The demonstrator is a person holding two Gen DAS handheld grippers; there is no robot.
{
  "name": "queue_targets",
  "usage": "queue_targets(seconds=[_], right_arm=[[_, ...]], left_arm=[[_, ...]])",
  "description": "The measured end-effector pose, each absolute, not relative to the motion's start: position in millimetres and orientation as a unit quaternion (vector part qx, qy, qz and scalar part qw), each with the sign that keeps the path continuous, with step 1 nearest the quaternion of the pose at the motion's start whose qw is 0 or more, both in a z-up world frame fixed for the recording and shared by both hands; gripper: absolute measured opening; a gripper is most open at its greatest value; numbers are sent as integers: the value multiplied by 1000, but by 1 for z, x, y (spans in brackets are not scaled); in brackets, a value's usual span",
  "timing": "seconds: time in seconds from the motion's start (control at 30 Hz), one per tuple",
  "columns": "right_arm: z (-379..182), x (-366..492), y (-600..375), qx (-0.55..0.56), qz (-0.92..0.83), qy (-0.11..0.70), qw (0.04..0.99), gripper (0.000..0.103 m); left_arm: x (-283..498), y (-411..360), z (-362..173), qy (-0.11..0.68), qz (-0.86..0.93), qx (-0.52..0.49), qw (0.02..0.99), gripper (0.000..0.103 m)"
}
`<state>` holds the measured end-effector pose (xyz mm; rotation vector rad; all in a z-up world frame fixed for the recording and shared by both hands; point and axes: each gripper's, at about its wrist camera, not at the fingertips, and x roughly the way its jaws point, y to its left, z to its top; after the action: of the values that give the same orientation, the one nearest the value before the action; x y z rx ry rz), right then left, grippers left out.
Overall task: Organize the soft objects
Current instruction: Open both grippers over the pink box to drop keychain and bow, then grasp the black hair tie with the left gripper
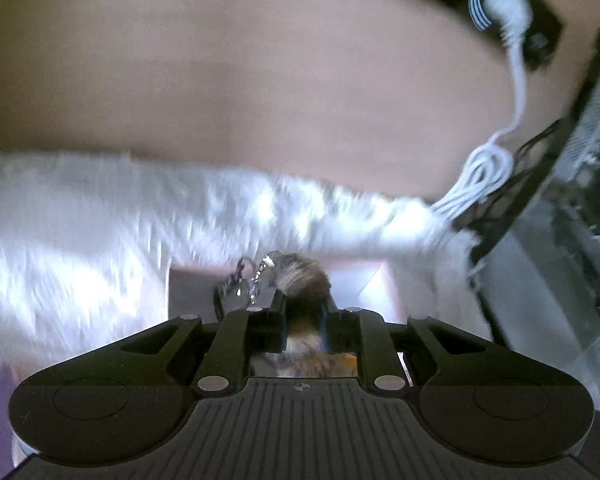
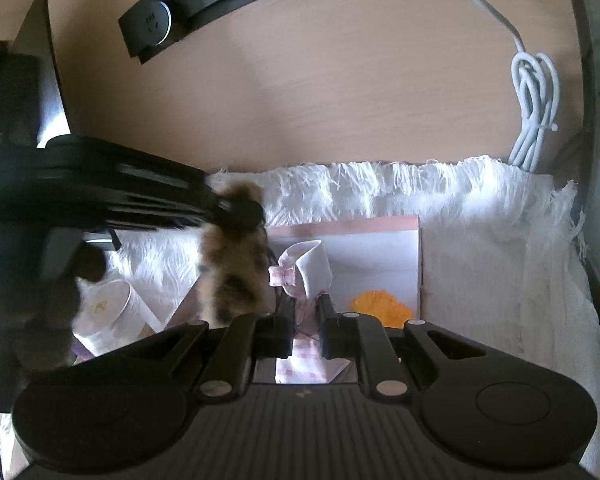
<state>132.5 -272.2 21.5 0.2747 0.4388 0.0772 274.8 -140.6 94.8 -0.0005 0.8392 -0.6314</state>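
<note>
My left gripper (image 1: 302, 304) is shut on a brown spotted furry toy (image 1: 304, 276) with a metal keychain (image 1: 256, 276) at its end. It holds the toy in the air above a pale box (image 1: 188, 288). The right wrist view shows the same toy (image 2: 236, 264) hanging from the left gripper (image 2: 236, 208). My right gripper (image 2: 305, 312) is shut on a pink-and-white cloth doll garment (image 2: 308, 268) over the box (image 2: 376, 252). An orange soft piece (image 2: 380, 306) lies in the box.
A white fluffy rug (image 2: 480, 240) covers the wooden desk (image 2: 320, 100). A coiled white cable (image 2: 534, 108) and a black power strip (image 2: 196, 4) lie behind. A white cylinder (image 2: 108, 312) lies at the left. A dark frame (image 1: 572, 152) stands at the right.
</note>
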Motion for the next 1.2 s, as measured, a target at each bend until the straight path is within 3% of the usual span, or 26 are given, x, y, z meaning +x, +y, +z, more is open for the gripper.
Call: queue_targets(seconds=[0.27, 0.3, 0.37, 0.4, 0.43, 0.63, 0.93, 1.2], right_arm=[[15, 133, -260, 104, 26, 244, 964, 13], [13, 135, -258, 98, 27, 250, 963, 18], [10, 136, -252, 85, 24, 260, 962, 39], [9, 135, -249, 73, 17, 260, 963, 56], [9, 134, -246, 62, 11, 257, 964, 64], [17, 121, -246, 68, 35, 222, 972, 64], [34, 100, -297, 193, 48, 139, 970, 64], [32, 105, -258, 105, 19, 146, 984, 64]], left_arm=[[279, -144, 77, 465, -274, 30, 842, 24], [277, -142, 77, 463, -267, 40, 844, 24], [274, -138, 79, 459, -263, 51, 847, 24], [273, -136, 80, 457, -266, 53, 847, 24], [272, -135, 82, 456, -273, 52, 846, 24], [255, -101, 102, 385, -327, -20, 863, 24], [187, -19, 126, 238, -368, -65, 897, 24], [130, 68, 82, 189, -247, -18, 950, 24]])
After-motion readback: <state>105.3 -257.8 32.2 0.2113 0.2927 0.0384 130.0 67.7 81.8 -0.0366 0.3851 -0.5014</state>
